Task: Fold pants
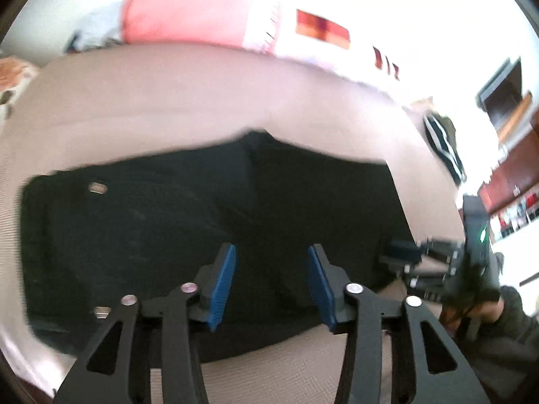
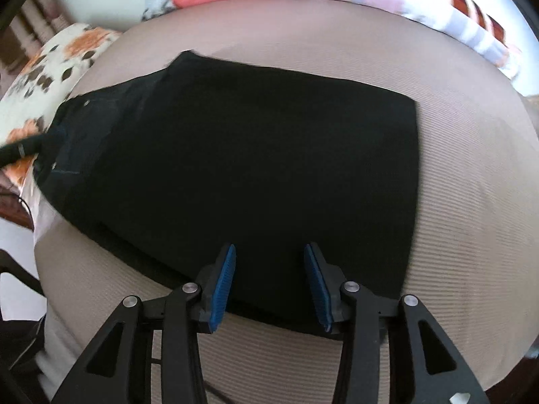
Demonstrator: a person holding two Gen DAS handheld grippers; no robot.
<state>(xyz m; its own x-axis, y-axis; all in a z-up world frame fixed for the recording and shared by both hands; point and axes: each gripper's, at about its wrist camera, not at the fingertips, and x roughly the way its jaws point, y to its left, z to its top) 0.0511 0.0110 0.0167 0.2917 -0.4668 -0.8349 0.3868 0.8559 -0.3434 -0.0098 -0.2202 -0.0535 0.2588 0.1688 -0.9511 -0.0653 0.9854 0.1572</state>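
Black pants (image 1: 175, 235) lie folded flat on a beige ribbed bed cover (image 1: 168, 101). In the right wrist view the pants (image 2: 252, 155) form a dark rectangle with the waistband end at the left. My left gripper (image 1: 271, 286) is open and empty, hovering over the near edge of the pants. My right gripper (image 2: 269, 286) is open and empty over the near edge too. The right gripper also shows at the right edge of the left wrist view (image 1: 471, 262), blurred, in a hand.
A pink pillow (image 1: 185, 17) and a striped blanket (image 2: 454, 10) lie at the far edge of the bed. A floral pillow (image 2: 50, 67) lies at the left. Wooden furniture (image 1: 515, 168) stands at the right. Beige cover (image 2: 471, 202) surrounds the pants.
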